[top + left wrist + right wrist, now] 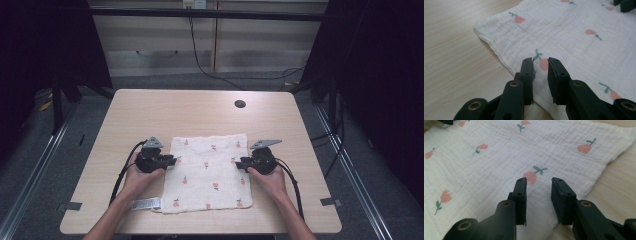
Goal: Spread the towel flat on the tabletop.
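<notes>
A white muslin cloth (207,172) printed with small pink flowers lies flat on the wooden table (150,110). My left gripper (175,160) sits at the cloth's left edge, pointing inward. In the left gripper view its jaws (541,62) stand a little apart just over the cloth (574,50), above a pink flower near the hem. My right gripper (239,162) sits at the cloth's right edge, facing the left one. In the right gripper view its jaws (539,182) are also apart, low over the cloth (486,170), with nothing pinched between them.
A pale printed label strip (145,204) lies at the cloth's near left corner. A round cable hole (240,104) is in the table's far side. Bare wood surrounds the cloth. Beyond the table are cabinets and floor cables.
</notes>
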### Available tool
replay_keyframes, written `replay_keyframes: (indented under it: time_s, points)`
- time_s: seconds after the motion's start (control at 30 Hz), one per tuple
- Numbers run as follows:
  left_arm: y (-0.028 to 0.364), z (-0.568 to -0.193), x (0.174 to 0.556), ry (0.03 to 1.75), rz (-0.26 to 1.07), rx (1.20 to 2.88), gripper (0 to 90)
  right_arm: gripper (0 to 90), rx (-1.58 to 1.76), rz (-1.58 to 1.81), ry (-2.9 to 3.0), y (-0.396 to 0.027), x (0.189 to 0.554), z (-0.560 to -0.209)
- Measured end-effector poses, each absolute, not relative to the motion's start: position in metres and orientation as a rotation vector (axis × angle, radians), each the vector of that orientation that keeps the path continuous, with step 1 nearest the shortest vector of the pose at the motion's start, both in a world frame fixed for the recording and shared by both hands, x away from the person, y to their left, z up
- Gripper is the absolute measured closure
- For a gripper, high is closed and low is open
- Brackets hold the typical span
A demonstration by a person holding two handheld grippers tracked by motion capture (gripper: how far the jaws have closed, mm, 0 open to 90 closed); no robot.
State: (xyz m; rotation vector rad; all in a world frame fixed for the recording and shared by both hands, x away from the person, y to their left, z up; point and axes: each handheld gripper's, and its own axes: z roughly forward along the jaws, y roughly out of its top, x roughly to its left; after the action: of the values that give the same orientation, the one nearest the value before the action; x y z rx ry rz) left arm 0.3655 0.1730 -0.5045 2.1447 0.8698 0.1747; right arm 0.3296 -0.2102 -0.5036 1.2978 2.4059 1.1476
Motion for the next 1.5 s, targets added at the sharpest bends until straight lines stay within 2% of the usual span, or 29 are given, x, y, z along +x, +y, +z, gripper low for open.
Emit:
replay_keyframes:
  time_s: [0.2, 0.53, 1.13, 1.37, 1.5]
  points:
    - [0.172, -0.505, 0.362, 0.84, 0.199, 2.156, 75.8, 68.4, 1.259, 1.122, 2.431, -0.209, 0.315, -0.502]
    - [0.176, -0.506, 0.353, 0.82, 0.159, 2.144, 75.7, 69.2, 1.206, 1.094, 2.486, -0.21, 0.301, -0.5]
    - [0.195, -0.504, 0.316, 0.741, 0.16, 2.188, 75.8, 69.9, 1.157, 1.145, 2.509, -0.21, 0.272, -0.501]
    - [0.19, -0.5, 0.323, 0.719, 0.159, 2.183, 72.5, 66.6, 1.132, 1.145, 2.534, -0.207, 0.271, -0.497]
    - [0.191, -0.497, 0.329, 0.733, 0.188, 2.166, 72.7, 67.0, 1.163, 1.187, 2.445, -0.219, 0.29, -0.485]
